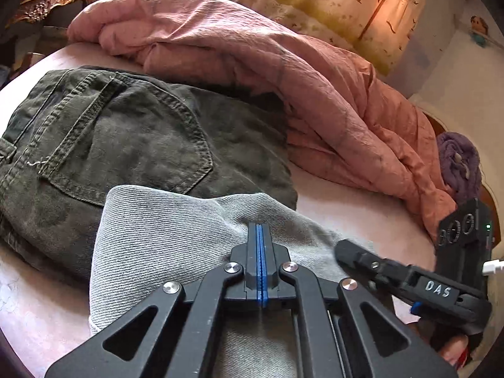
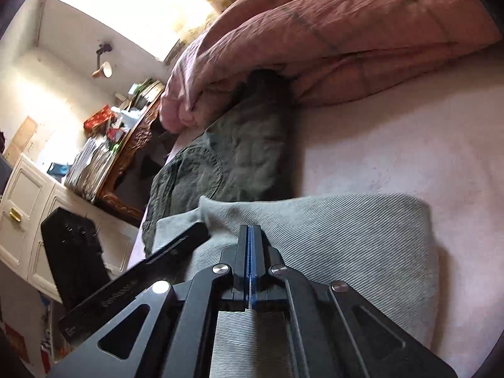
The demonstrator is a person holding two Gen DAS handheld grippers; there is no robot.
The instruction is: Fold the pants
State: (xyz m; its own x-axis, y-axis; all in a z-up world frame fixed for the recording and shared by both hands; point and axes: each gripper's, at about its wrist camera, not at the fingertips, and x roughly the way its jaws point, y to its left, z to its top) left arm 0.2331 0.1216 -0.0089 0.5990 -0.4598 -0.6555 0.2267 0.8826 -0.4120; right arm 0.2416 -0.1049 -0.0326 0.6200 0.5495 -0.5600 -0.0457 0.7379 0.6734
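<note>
Pants point(image 1: 151, 145) on bed point(image 1: 346, 208), quilt point(image 1: 283, 72) behind, folded cloth point(image 1: 176, 230) in front

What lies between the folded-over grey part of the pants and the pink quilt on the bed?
In the left wrist view, the dark green seat of the pants with its back pocket lies between the grey fold and the pink quilt. Further right, only bare bedsheet.

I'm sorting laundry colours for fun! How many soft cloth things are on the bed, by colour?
Green: 1, the pants
Grey: 1, the folded-over pant fabric
Pink: 1, the blanket
Purple: 1, the bundled cloth
Total: 4
</note>
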